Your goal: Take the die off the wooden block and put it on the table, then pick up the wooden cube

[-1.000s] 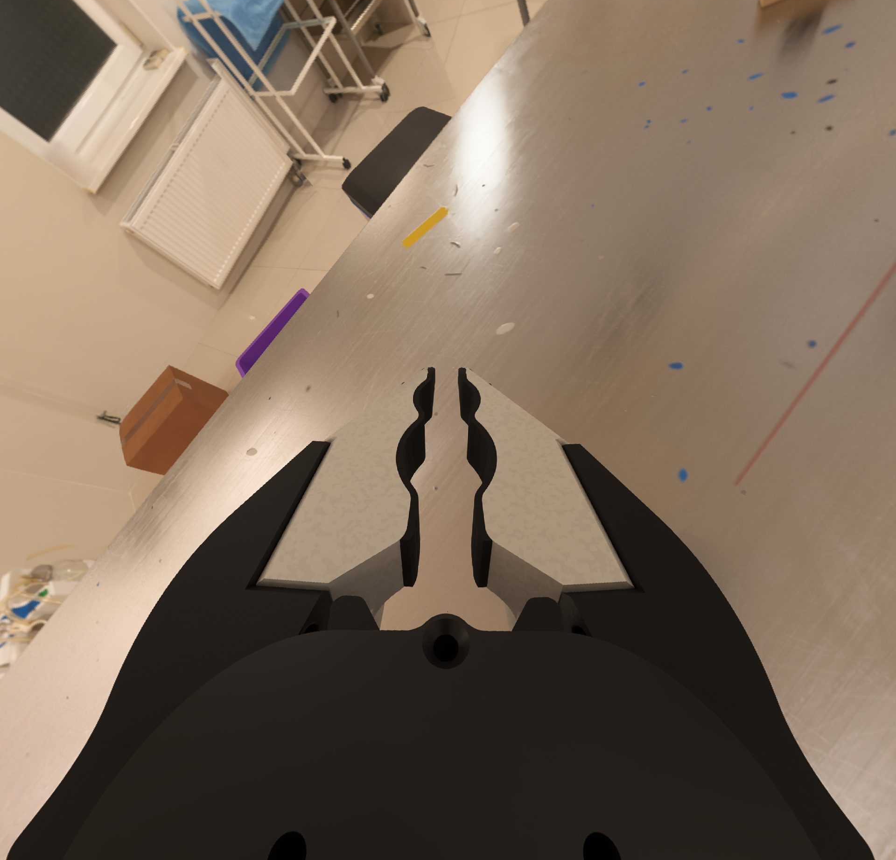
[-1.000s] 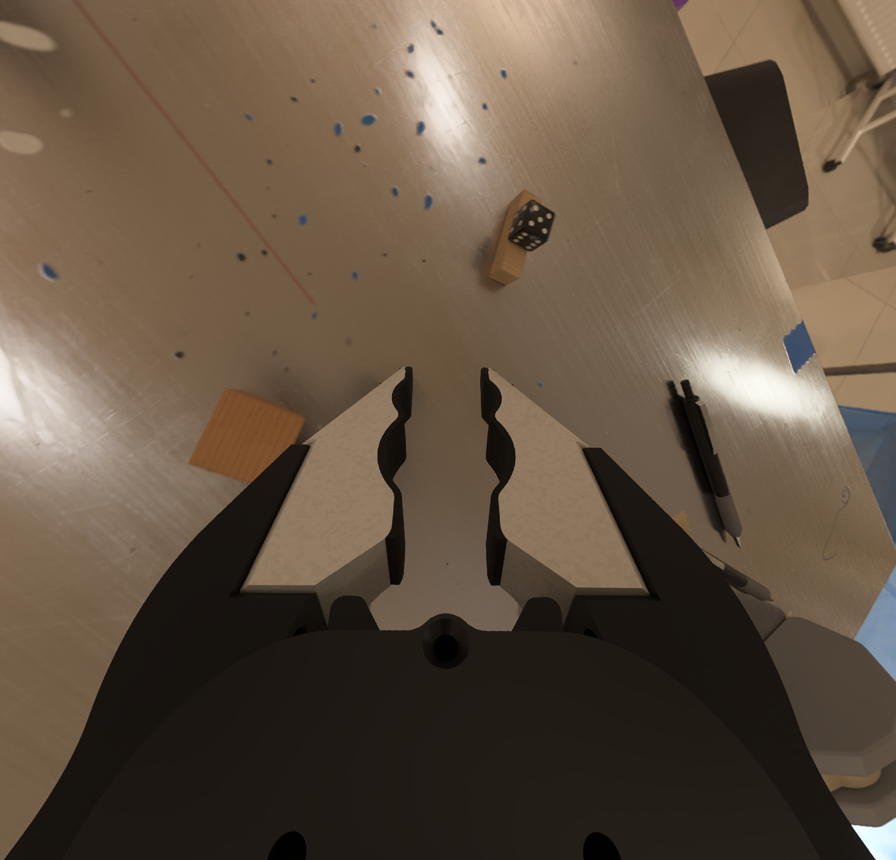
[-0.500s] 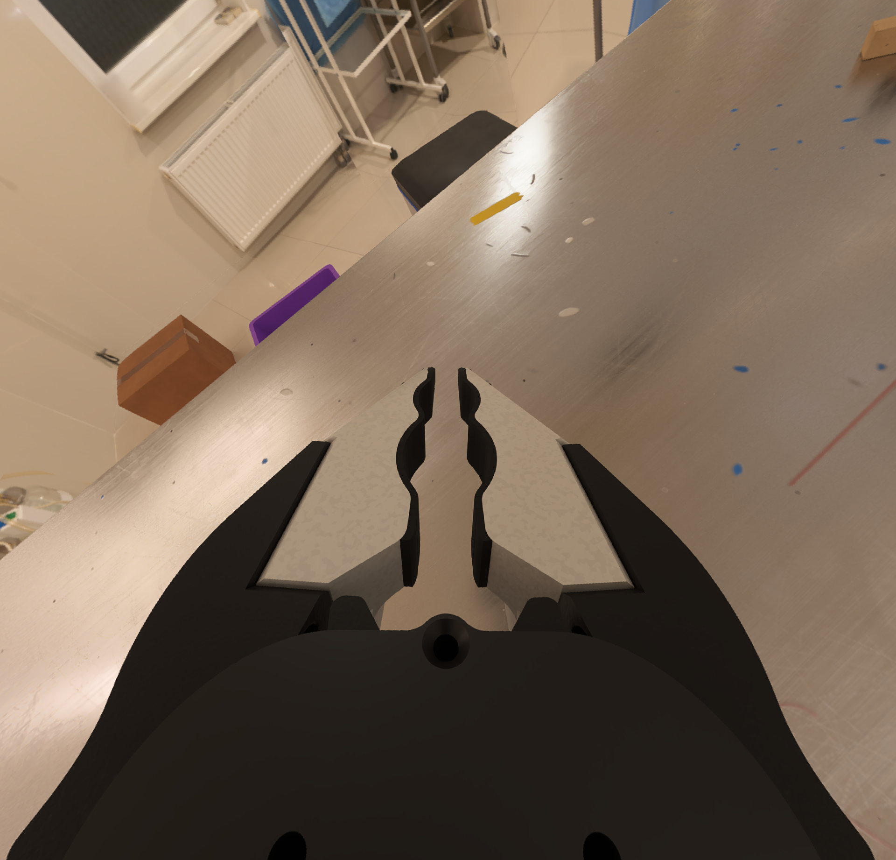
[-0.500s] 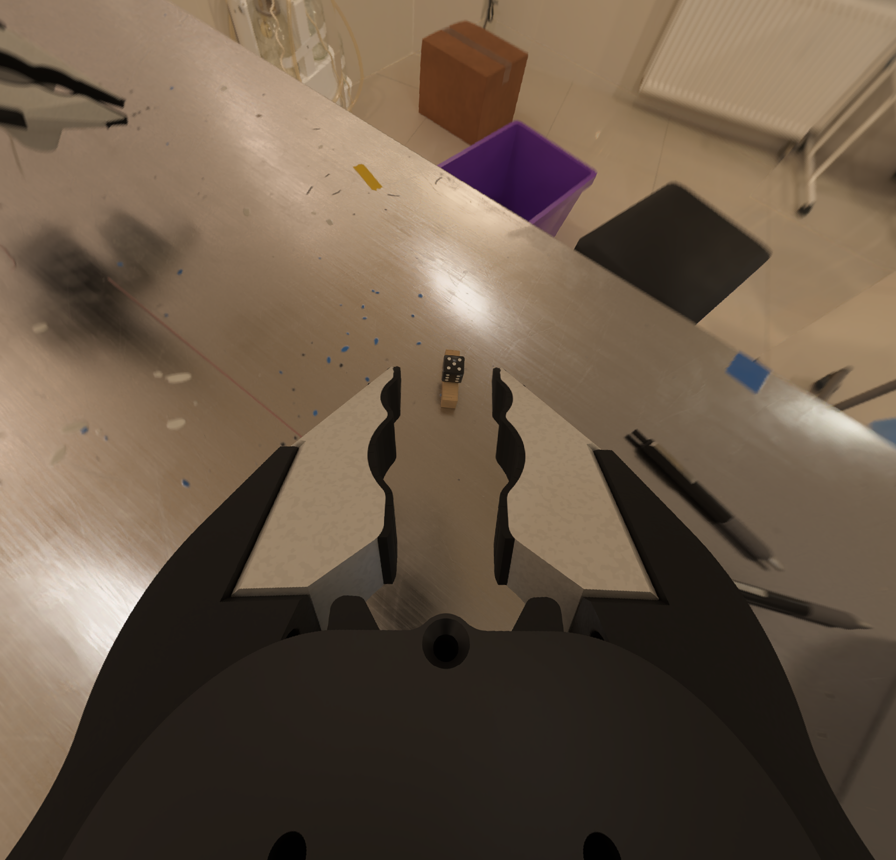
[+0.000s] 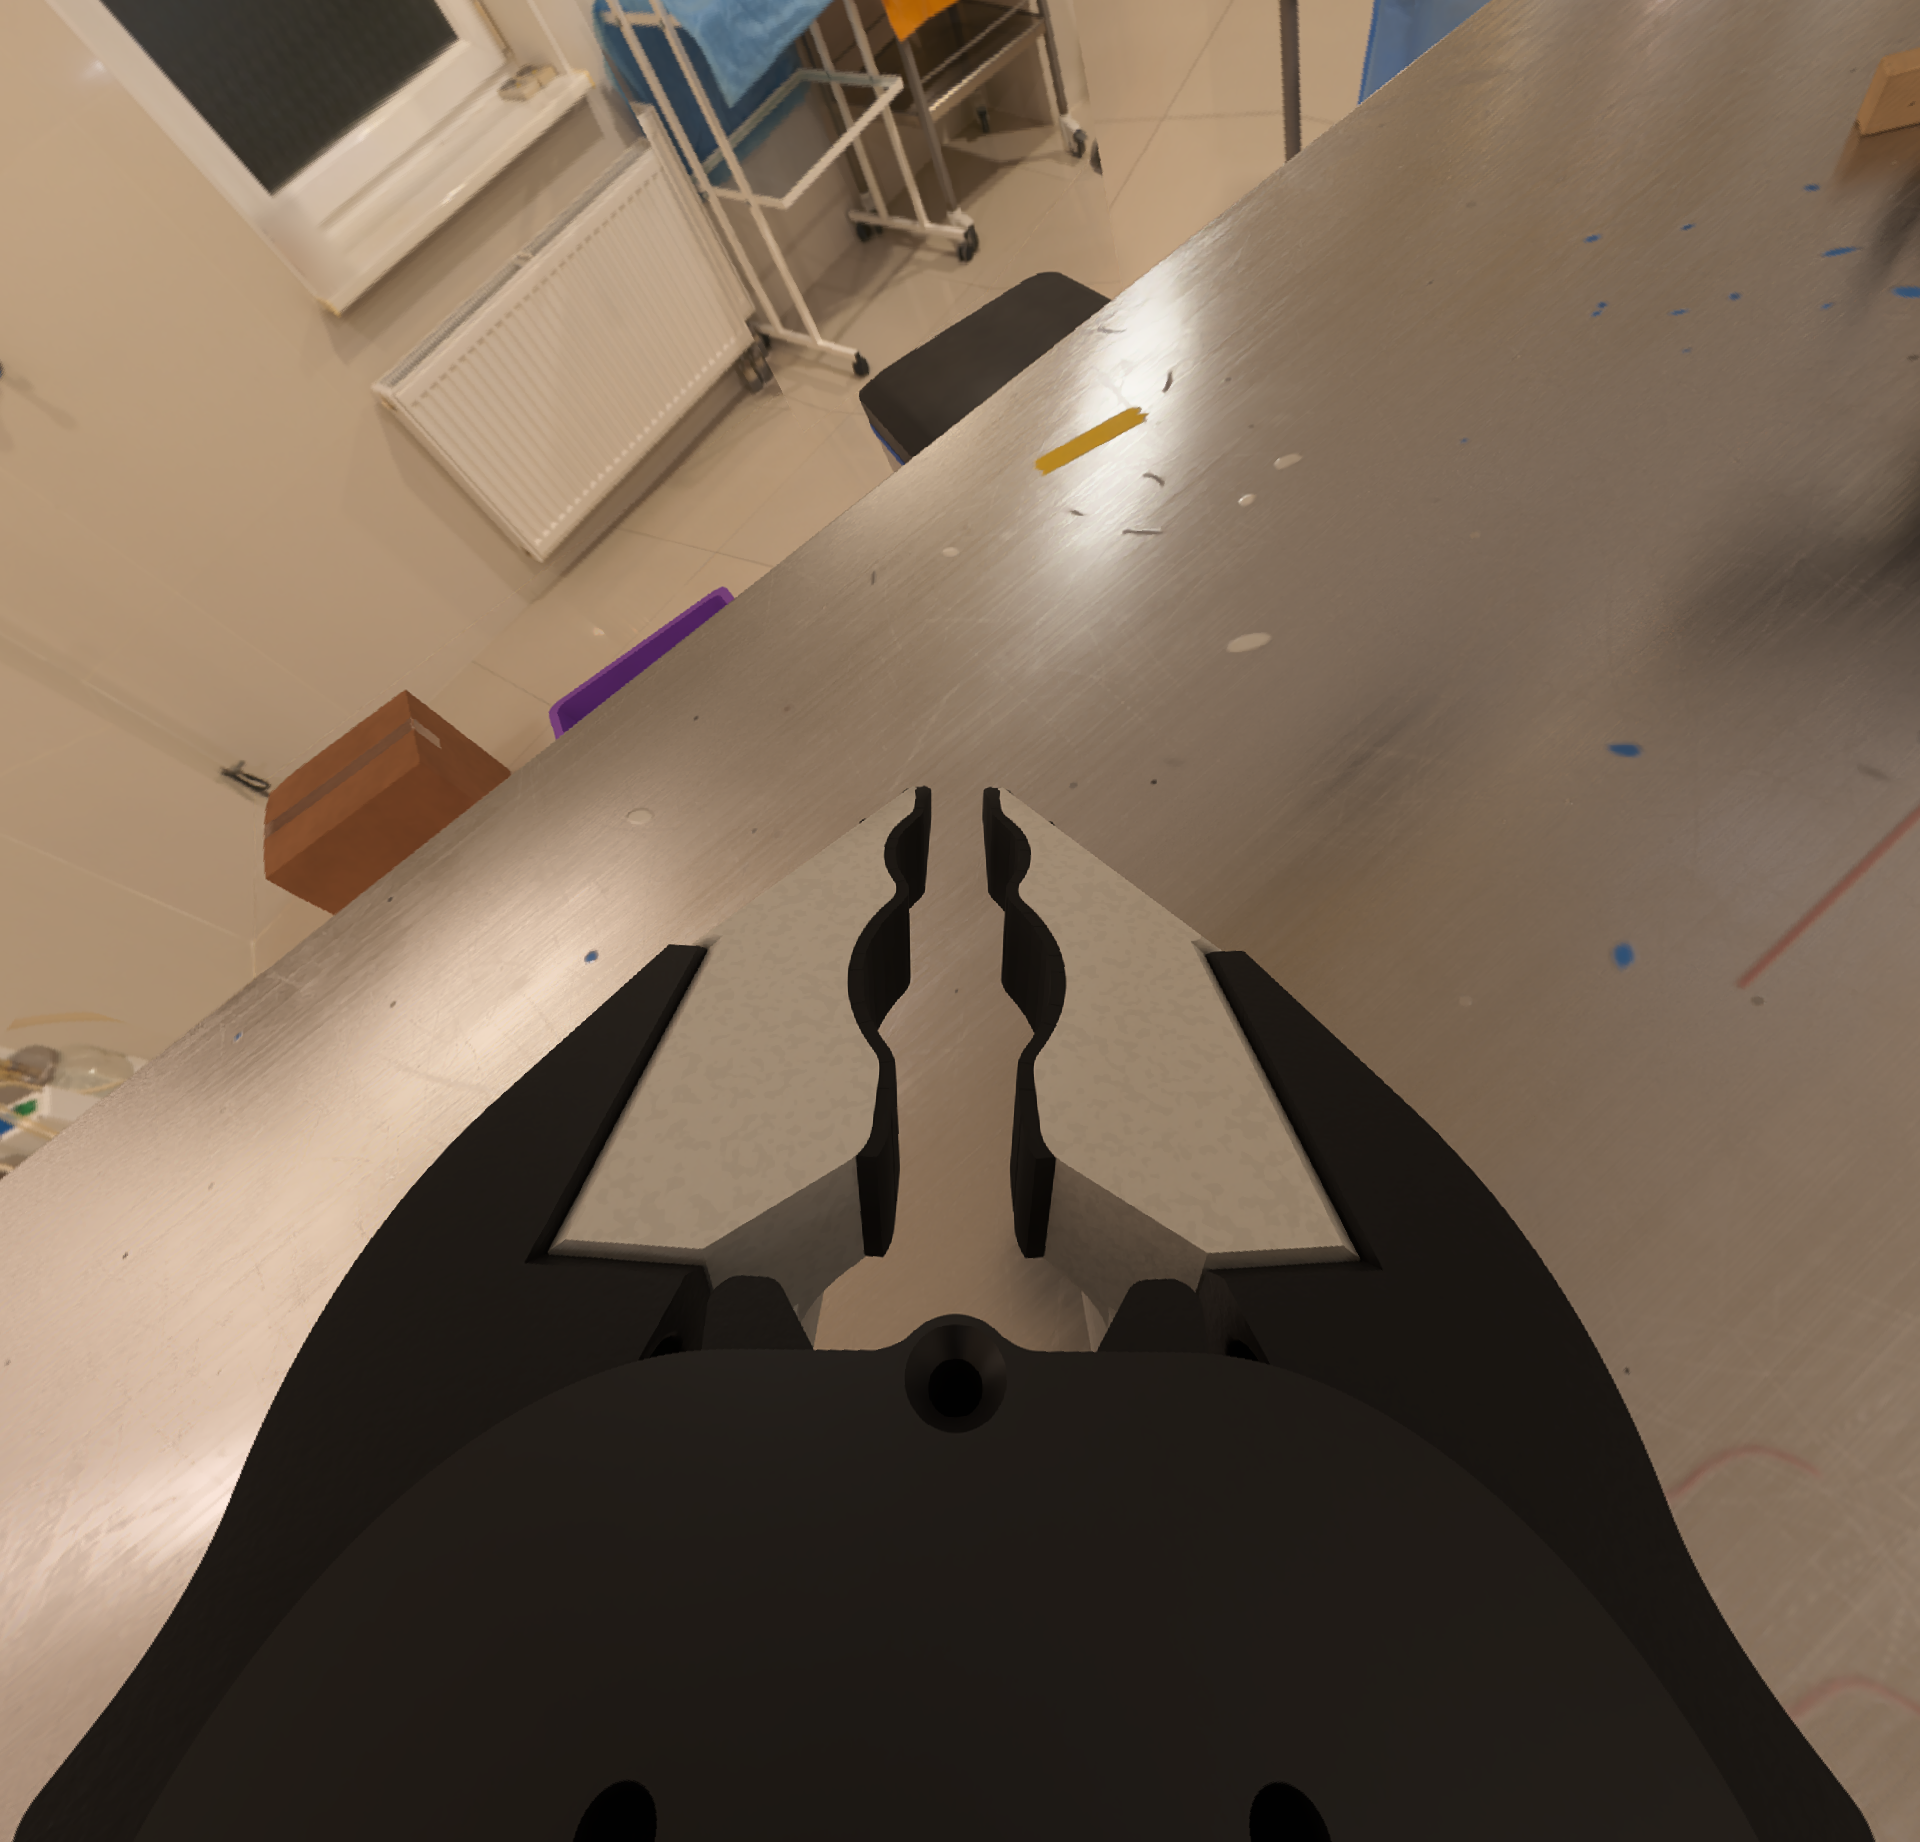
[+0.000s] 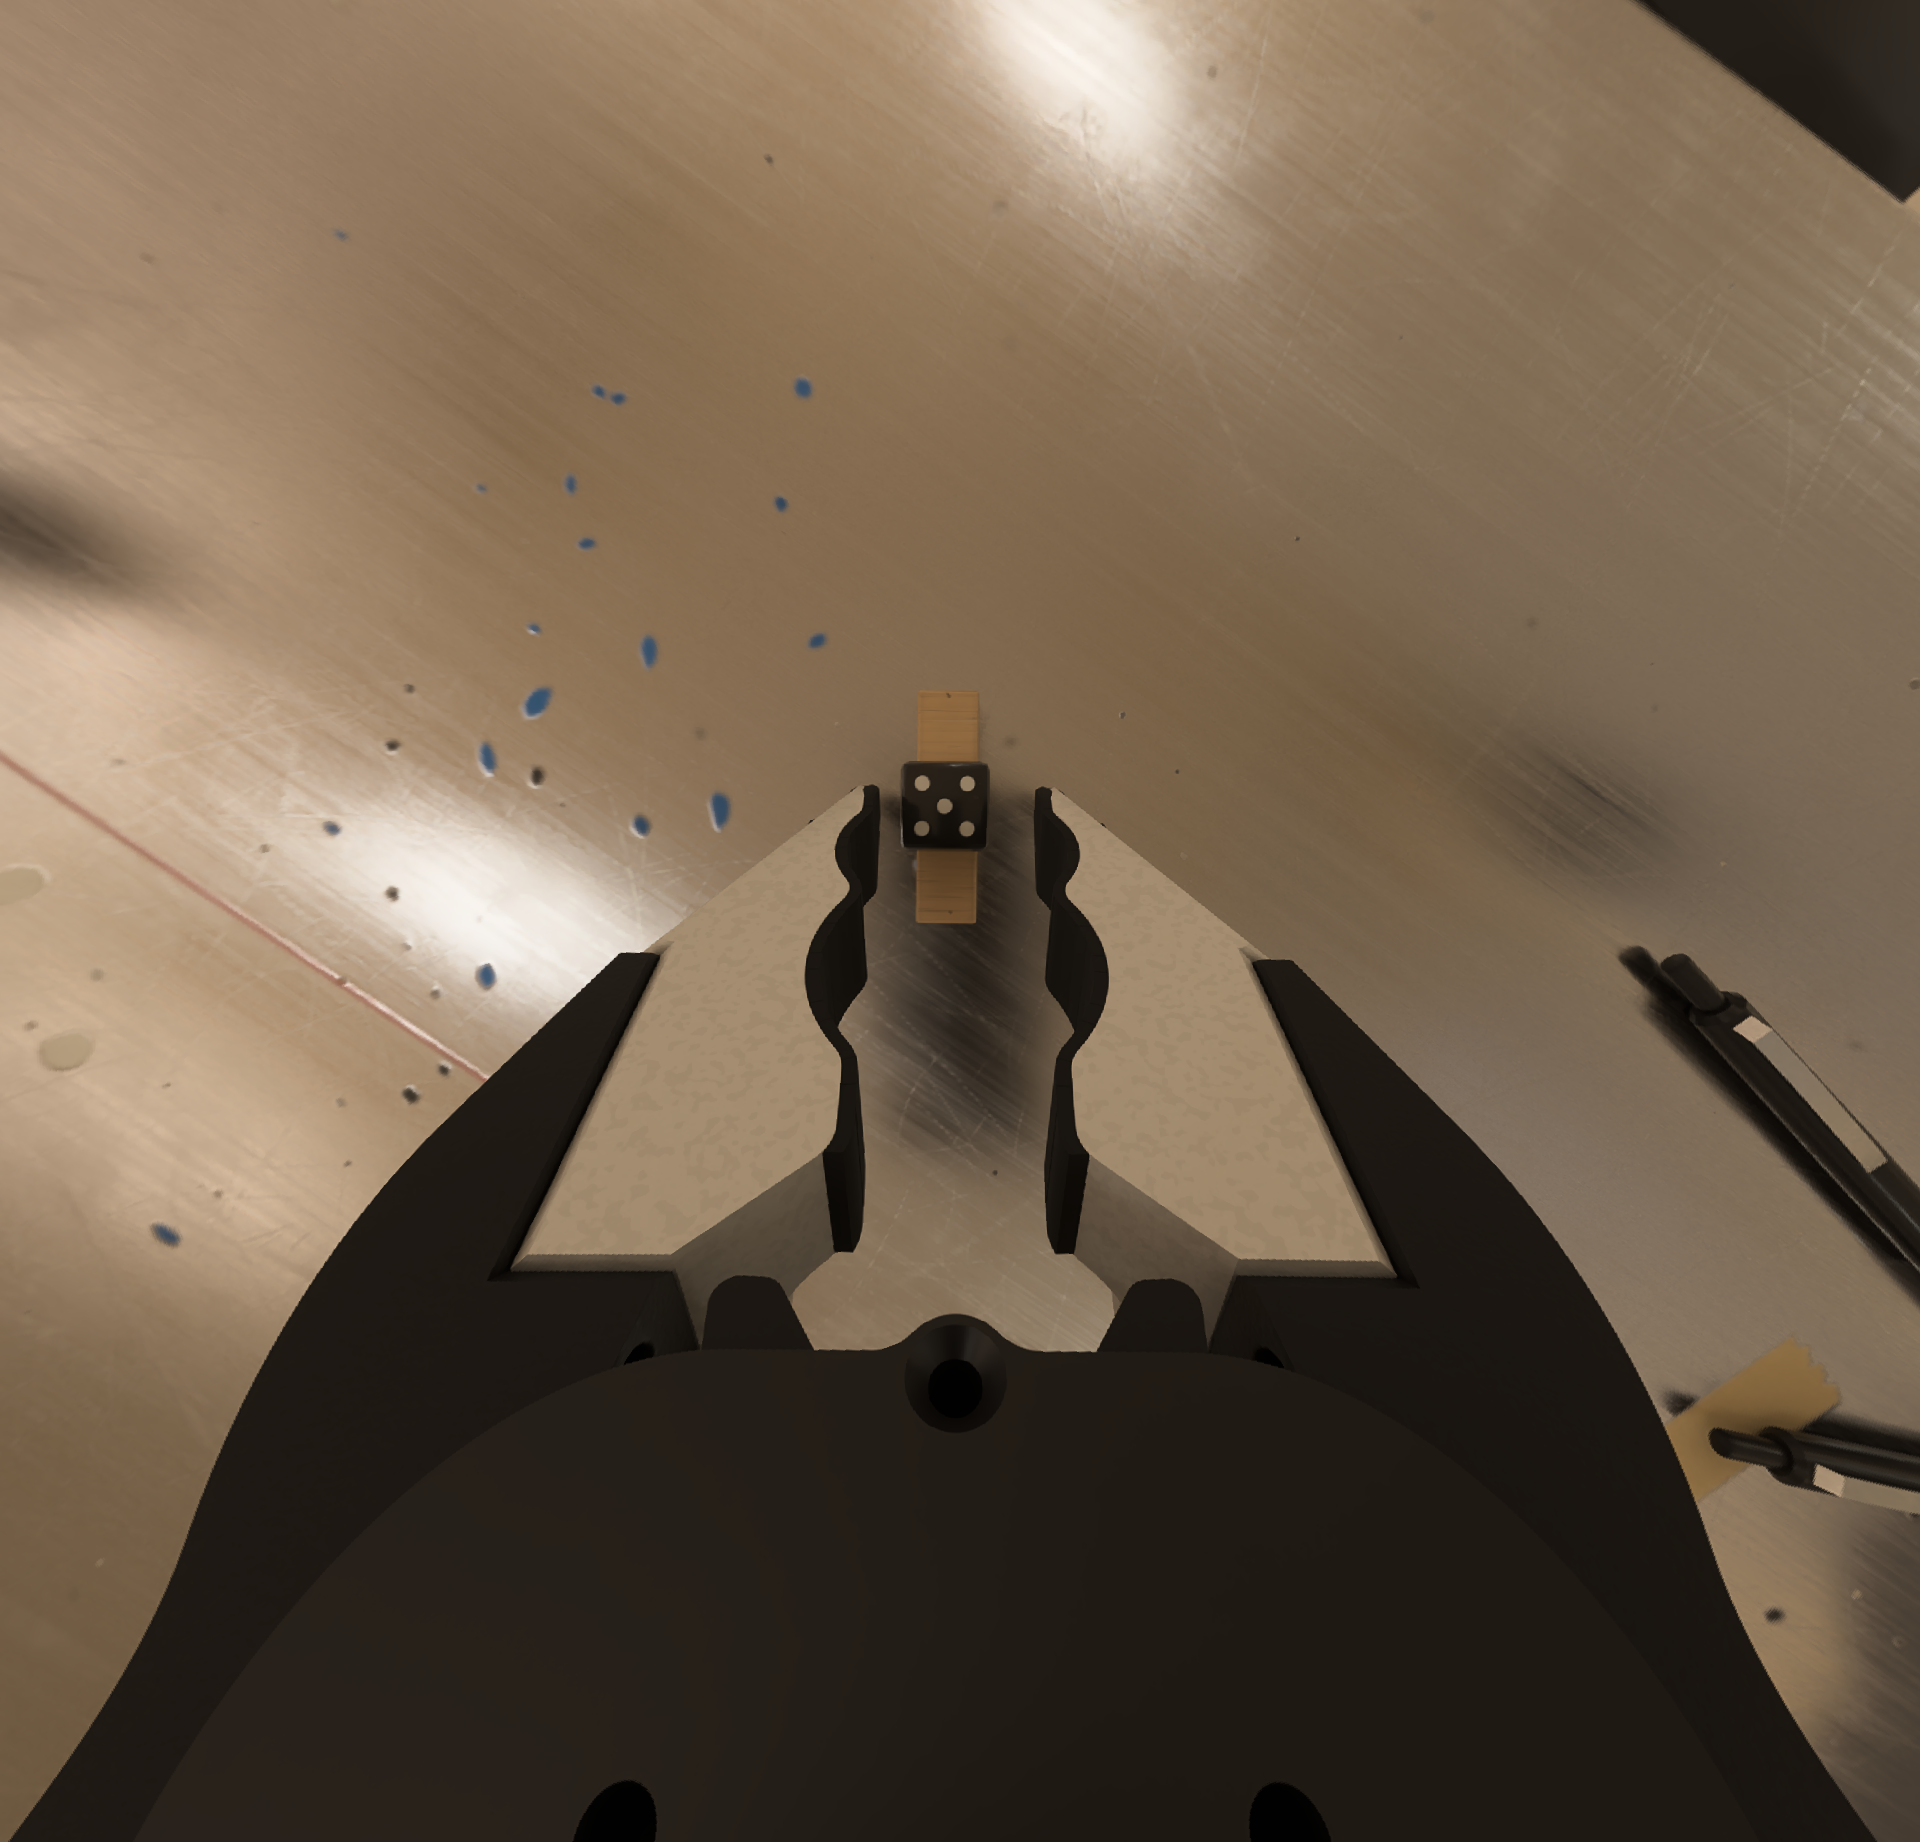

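In the right wrist view a black die (image 6: 943, 805) with white pips sits on a narrow light wooden block (image 6: 948, 724) that lies flat on the metal table (image 6: 1351, 442). My right gripper (image 6: 956, 800) is open and looks down on them. The die shows between its two fingertips, with a gap on each side and no visible touch. My left gripper (image 5: 955, 800) hangs over bare table with only a narrow slit between its jaws and holds nothing. A light wooden piece (image 5: 1893, 99) is cut off at the left wrist view's top right edge.
Two black pens (image 6: 1787, 1096) lie right of the right gripper, and another pen lies on a beige tape patch (image 6: 1745, 1418). Blue specks (image 6: 537, 701) dot the table left of the die. In the left wrist view, a yellow strip (image 5: 1091, 439) lies near the table edge, with a black chair (image 5: 977, 348) and purple bin (image 5: 639, 660) beyond it.
My right gripper has swung over the die and tipped down to look at it from above, much closer, with its jaws a little narrower. The left gripper's view has drifted slightly; its jaws are unchanged.
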